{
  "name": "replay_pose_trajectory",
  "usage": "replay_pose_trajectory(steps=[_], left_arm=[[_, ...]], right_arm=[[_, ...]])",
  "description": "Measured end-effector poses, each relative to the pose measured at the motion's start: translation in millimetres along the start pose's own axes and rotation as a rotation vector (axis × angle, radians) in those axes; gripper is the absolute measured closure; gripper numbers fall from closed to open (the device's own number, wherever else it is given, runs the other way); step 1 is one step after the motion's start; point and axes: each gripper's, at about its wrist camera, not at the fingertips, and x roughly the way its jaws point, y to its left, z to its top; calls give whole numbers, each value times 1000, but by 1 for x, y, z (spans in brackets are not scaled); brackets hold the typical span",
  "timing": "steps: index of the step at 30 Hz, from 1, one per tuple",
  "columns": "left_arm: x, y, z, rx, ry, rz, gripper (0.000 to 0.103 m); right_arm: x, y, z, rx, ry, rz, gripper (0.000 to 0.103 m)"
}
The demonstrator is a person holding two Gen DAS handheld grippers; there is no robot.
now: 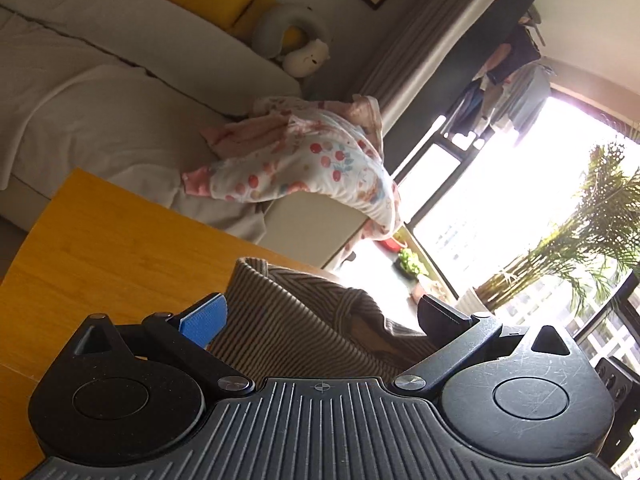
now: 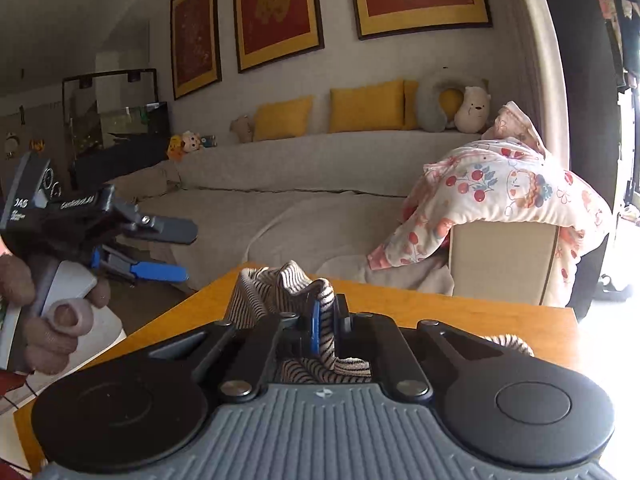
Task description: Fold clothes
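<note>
Right wrist view showed the right gripper [image 2: 325,322] jaws clamped on a thin bunch of the striped garment [image 2: 280,280] above the table [image 2: 460,312], left gripper [image 2: 176,250] jaws spread and empty: fold could slip free.

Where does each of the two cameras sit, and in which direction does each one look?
Left wrist: on the left gripper, which is open, tilted, facing the sofa and a bright window; only its own fingers show.
Right wrist: on the right gripper, shut on the striped garment, level, facing the sofa and framed pictures; the person's hand holding the left gripper shows.
Shared: wooden table, striped garment, sofa, floral blanket, yellow cushions.
</note>
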Motion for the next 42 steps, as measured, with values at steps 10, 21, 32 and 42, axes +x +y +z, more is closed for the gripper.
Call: replay_pose_trajectory(steps=[10, 21, 32, 42], left_arm=[[-8, -12, -17, 69, 41, 91, 0], [-2, 10, -38, 277, 173, 321, 0], [-42, 39, -39, 80, 219, 170, 0], [20, 61, -36, -121, 275, 158, 18]], right_arm=[[-28, 11, -70, 65, 128, 28, 97], [-54, 2, -89, 133, 236, 91, 76], [-64, -88, -94, 718, 213, 36, 32], [-3, -57, -94, 543, 288, 32, 76]])
